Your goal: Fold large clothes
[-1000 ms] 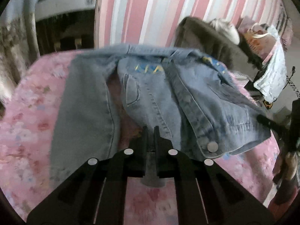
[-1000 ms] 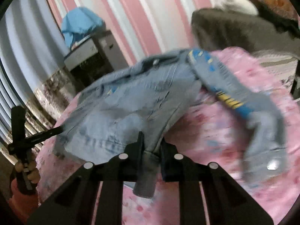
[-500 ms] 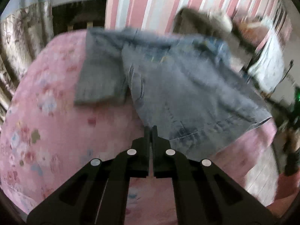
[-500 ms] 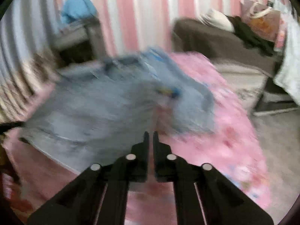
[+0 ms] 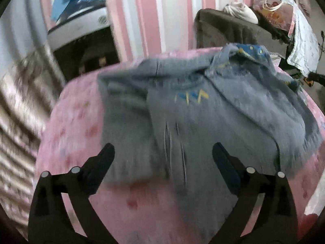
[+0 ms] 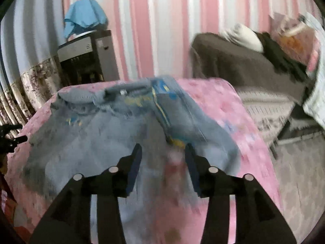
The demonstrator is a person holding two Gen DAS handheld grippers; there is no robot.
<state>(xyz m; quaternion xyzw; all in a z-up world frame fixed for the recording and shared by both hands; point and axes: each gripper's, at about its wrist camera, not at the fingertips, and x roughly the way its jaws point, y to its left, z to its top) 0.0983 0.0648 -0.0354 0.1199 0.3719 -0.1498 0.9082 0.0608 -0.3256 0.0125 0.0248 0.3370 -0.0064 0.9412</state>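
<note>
You are hovering between folds; the denim jacket [image 5: 203,122] is lying rumpled on the pink bedspread [image 5: 77,122]; your left gripper [image 5: 162,154] and right gripper [image 6: 162,152] are gaping empty above its hem; next, you are likely needing fresh grips there.

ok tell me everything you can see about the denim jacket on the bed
The denim jacket is light blue, faded denim with yellow and blue embroidery near the chest and along one sleeve. It lies spread, rumpled and partly folded, on the pink floral bedcover, one sleeve doubled over the body. Its collar end points toward the striped wall. The left gripper and right gripper are both open above its near hem; neither holds it. Motion blur hides buttons and finer seams.
</note>
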